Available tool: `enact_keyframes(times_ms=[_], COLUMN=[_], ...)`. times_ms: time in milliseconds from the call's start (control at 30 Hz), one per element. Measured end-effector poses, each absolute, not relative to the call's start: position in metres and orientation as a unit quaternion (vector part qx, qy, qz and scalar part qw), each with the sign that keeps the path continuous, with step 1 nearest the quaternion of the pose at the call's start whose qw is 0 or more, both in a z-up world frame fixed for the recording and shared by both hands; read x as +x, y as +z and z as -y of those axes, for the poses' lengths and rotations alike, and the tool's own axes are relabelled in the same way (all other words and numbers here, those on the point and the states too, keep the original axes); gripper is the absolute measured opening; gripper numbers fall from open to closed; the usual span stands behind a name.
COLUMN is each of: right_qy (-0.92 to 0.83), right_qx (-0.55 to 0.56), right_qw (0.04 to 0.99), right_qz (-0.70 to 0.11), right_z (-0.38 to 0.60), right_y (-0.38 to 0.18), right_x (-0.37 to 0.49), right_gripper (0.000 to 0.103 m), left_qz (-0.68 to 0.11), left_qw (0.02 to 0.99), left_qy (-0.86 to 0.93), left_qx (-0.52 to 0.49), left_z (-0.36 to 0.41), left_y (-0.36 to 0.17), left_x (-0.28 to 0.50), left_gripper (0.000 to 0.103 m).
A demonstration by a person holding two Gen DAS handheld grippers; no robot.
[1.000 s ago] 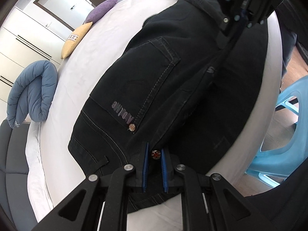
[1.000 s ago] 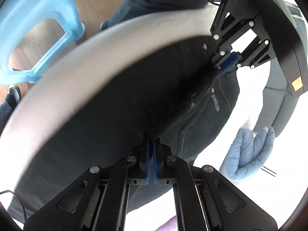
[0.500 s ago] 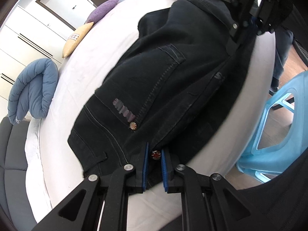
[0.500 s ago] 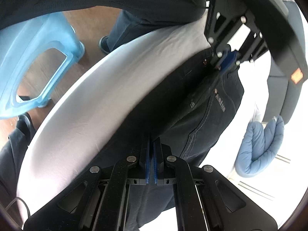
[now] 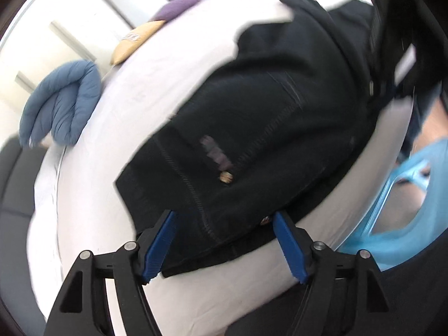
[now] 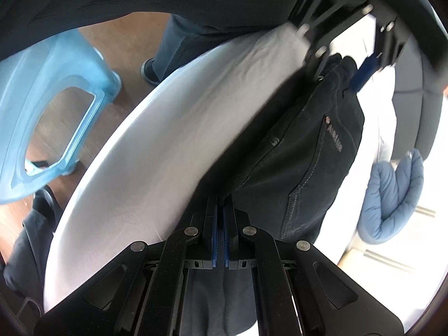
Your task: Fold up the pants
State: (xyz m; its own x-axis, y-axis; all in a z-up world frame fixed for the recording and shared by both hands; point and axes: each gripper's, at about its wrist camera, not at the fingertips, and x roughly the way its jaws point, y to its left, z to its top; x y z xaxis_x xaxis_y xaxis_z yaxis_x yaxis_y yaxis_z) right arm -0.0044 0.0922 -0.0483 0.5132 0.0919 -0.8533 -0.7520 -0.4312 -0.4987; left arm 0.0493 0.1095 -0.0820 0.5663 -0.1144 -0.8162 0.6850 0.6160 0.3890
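Right under my left gripper (image 5: 224, 240) the jaws have just been opening; they stand spread, the waistband of the black pants (image 5: 252, 128) between them but unpressed. My right gripper (image 6: 220, 221) is pressed together, pinching a fold of the pants' cloth. The pants lie folded on the white bed (image 5: 156, 64). Beyond them sit a rolled blue quilt (image 5: 61, 109) and two pillows (image 5: 137, 42).

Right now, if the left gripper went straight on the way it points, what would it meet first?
Most likely the black pants lying on the white bed. The left gripper has just been opening; its jaws stand wide around the waistband edge without pressing it. How far above the cloth it is, I cannot tell.
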Motion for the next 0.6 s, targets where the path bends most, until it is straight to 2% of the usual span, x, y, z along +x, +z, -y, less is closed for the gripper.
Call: enact_keyframes(times_ms=[200,300,333,433,600], right_qy=[0.421,0.404,0.396,0.37,0.313], right_qx=[-0.707,-0.701,-0.696,-0.685,-0.631], right_qw=[0.513,0.534,0.547,0.582,0.663], right_qz=[-0.246,-0.246,-0.245,-0.235,-0.253], right_z=[-0.093,-0.092,-0.092,-0.09,-0.08], right_y=[-0.055,-0.058,-0.059,-0.062,-0.054], right_x=[-0.002,-0.004,-0.004,-0.009,-0.018], right_gripper=[0.003,0.003,0.003,0.004,0.006], left_qz=[-0.391,-0.418,-0.433,-0.505,-0.508], left_qw=[0.855,0.844,0.835,0.789,0.795], left_qy=[-0.241,-0.259,-0.263,-0.261,-0.246], left_qx=[0.242,0.213,0.213,0.234,0.223], left_z=[-0.095,-0.065,-0.056,-0.028,-0.028], left_y=[-0.042,-0.058,-0.069,-0.126,-0.123], left_x=[0.082,0.101,0.105,0.112,0.105], left_gripper=[0.074,0.072,0.068,0.067,0.068])
